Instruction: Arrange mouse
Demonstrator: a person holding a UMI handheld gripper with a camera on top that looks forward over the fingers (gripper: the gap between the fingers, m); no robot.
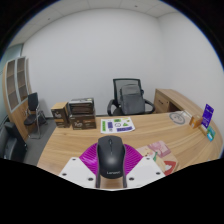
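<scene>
Down at the near end of the wooden surface [120, 140], a black computer mouse [110, 160] sits right between the gripper [111, 172] fingers, with purple pads showing at either side of it. Looks to me like the fingers are closed in on its flanks and holding it, though I can't tell if it's lifted or resting on the surface, since the underside is hidden.

Handling-wise, I'd guess it's light, rigid plastic, smooth and a bit slippery on the curved top. The straighter sides around the middle seem the sensible place to squeeze, and it shouldn't need much force.

Just right of the fingers lies something pinkish [157, 152] I honestly can't identify. Further back there's a printed sheet [117, 125], an office chair [130, 98], cardboard boxes [75, 111], and a purple box [208, 116] at the far right. No cable is visible, so wired or wireless is anyone's guess.
</scene>
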